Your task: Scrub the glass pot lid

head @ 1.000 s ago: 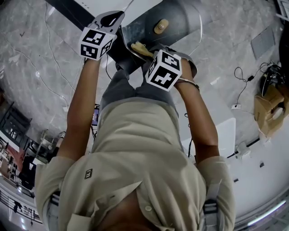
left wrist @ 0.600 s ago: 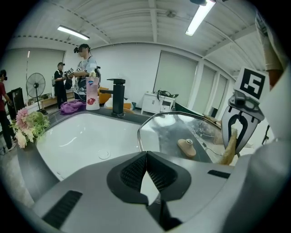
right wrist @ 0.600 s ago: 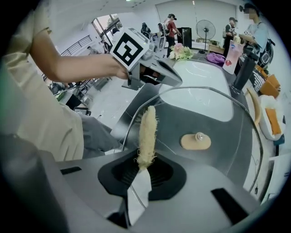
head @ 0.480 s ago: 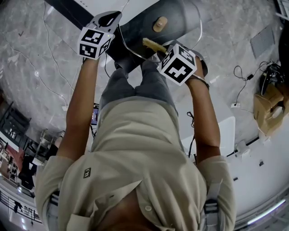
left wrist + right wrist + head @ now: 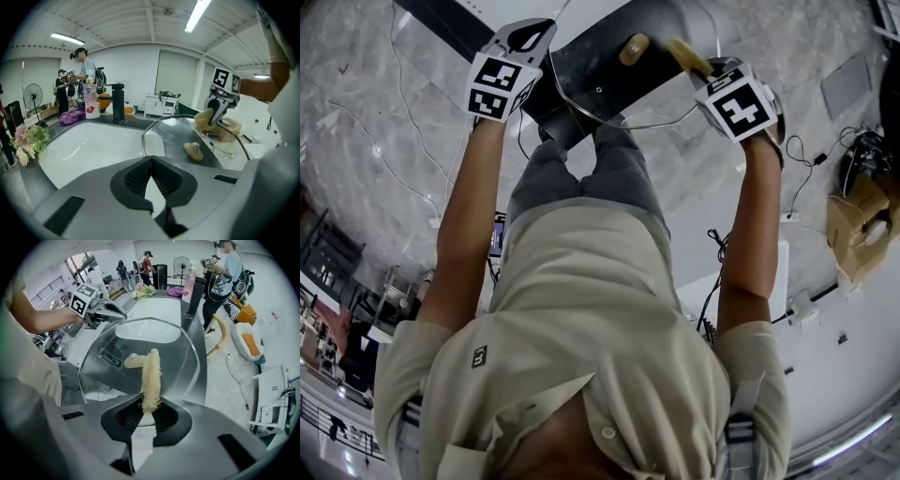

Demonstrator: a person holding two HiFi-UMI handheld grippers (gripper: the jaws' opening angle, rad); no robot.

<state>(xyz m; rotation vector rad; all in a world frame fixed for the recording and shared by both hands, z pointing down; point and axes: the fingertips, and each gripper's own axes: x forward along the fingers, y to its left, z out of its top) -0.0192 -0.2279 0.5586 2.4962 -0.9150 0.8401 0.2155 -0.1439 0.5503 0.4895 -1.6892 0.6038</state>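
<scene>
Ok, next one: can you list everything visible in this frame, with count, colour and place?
glass pot lid: one, clear with metal rim and beige knob, held up in front of the person
loofah scrubber: one, pale yellow, by the lid's rim
sink: one, white, beyond the lid
faucet: one, black, at the sink's far edge
bottle: one, white and pink, left of the faucet
cloth: one, purple, left of the bottle
flowers: one bunch, pink and green, left of the sink
people: several, standing in the background
left gripper: one, grey, shut on the lid's rim
right gripper: one, grey, shut on the loofah scrubber
</scene>
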